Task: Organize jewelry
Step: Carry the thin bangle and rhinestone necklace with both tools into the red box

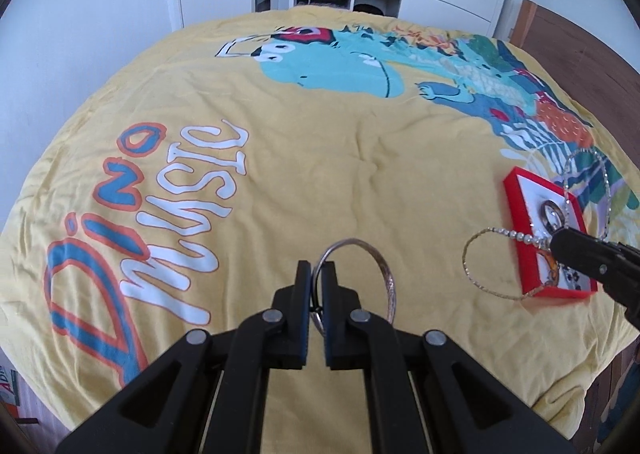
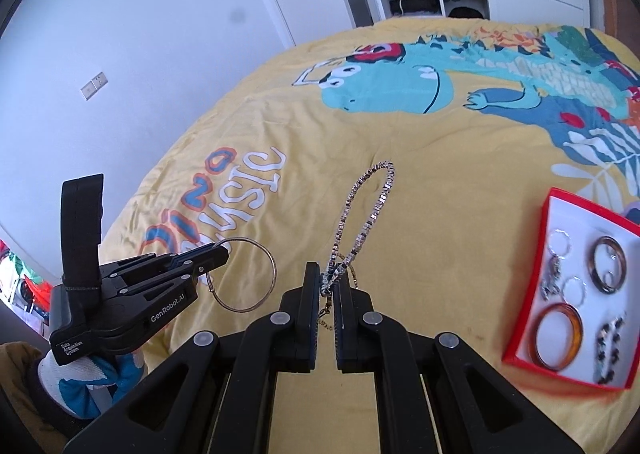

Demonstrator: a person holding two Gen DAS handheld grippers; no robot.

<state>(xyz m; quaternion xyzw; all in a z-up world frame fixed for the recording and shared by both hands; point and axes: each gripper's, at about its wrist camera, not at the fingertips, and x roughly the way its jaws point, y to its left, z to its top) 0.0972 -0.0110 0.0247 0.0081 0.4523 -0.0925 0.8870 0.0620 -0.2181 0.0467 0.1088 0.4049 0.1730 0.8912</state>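
Both jaws clamp jewelry: bangle, chain; red tray nearby.

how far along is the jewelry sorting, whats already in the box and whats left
Several pieces already lie in the red tray: an amber bangle, a dark ring bangle, small clear rings and a beaded bracelet. In hand: the left gripper pinches a thin metal bangle, and the right gripper holds a sparkly chain bracelet. Both have yet to go into the tray. No other loose jewelry shows on the bedspread.

Bright, soft daylight, faint shadows; fisheye bends edges into black vignetted corners
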